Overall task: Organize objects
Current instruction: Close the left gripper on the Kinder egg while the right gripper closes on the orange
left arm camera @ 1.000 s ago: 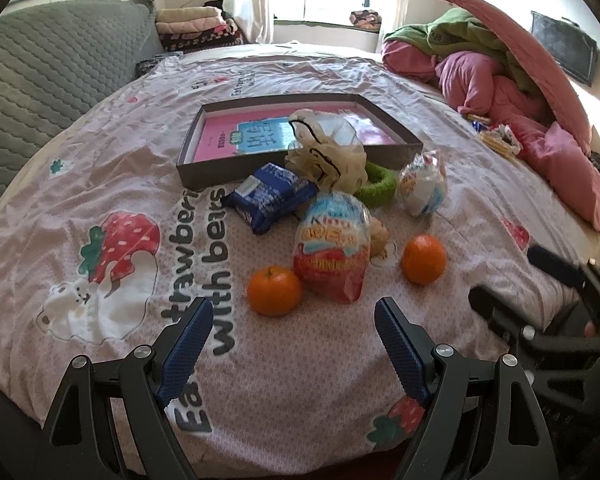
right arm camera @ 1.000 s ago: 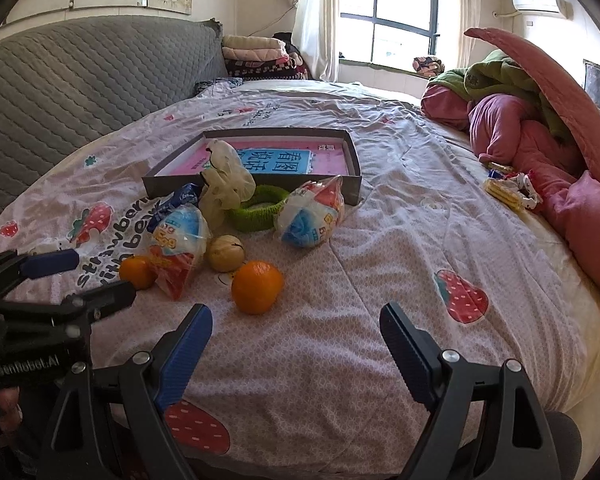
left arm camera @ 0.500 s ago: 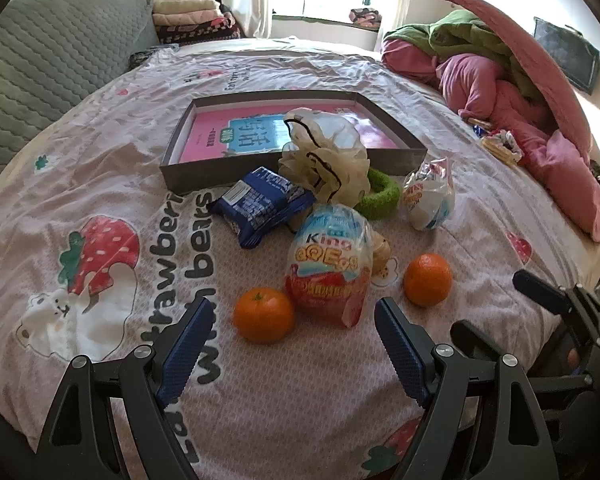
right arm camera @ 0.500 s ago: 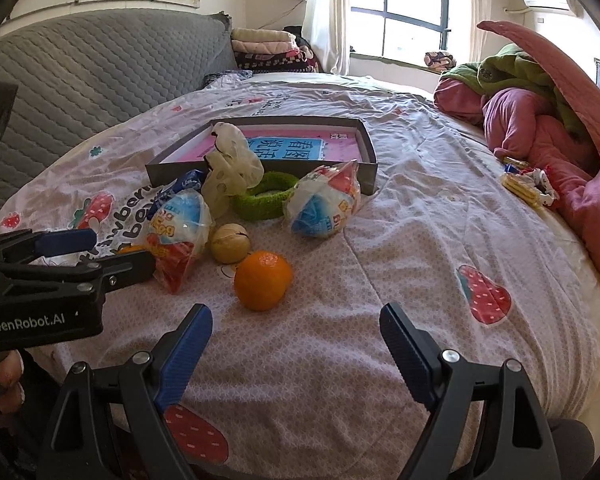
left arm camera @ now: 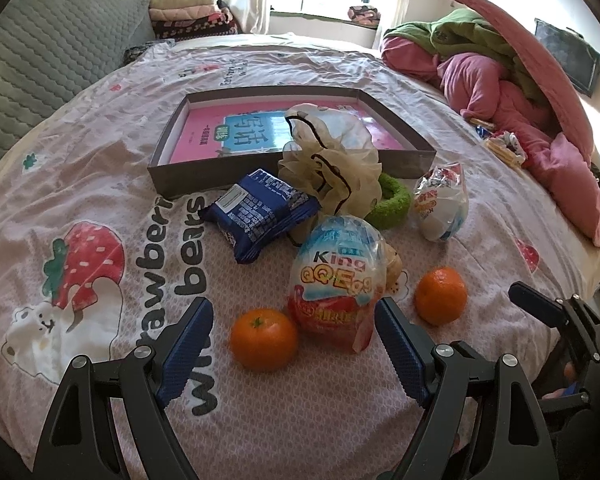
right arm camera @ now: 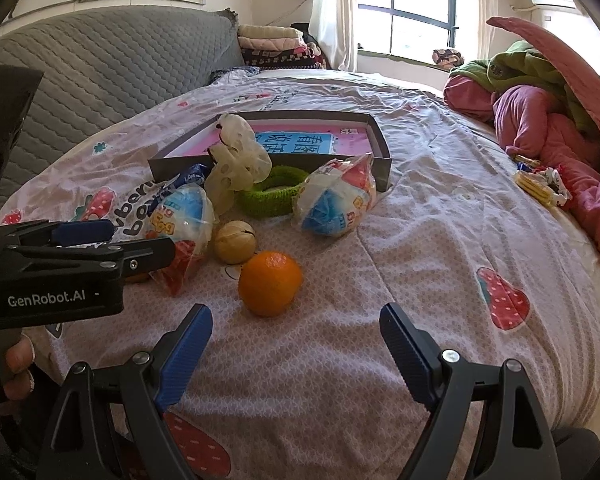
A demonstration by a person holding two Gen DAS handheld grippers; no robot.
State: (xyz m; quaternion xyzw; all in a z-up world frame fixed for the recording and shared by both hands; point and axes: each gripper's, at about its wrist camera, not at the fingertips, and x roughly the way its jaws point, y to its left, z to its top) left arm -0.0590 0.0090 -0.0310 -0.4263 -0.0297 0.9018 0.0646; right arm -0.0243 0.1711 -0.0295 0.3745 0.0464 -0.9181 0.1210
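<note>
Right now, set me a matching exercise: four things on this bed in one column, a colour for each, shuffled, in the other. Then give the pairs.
Things:
1. snack packet
2. knitted ring
3. tangerine
4. shallow box

Colours:
A. orange
B. grey walls, pink sheet inside
C. dark blue
D. green

Pairs: 1-C, 2-D, 3-A, 4-B
</note>
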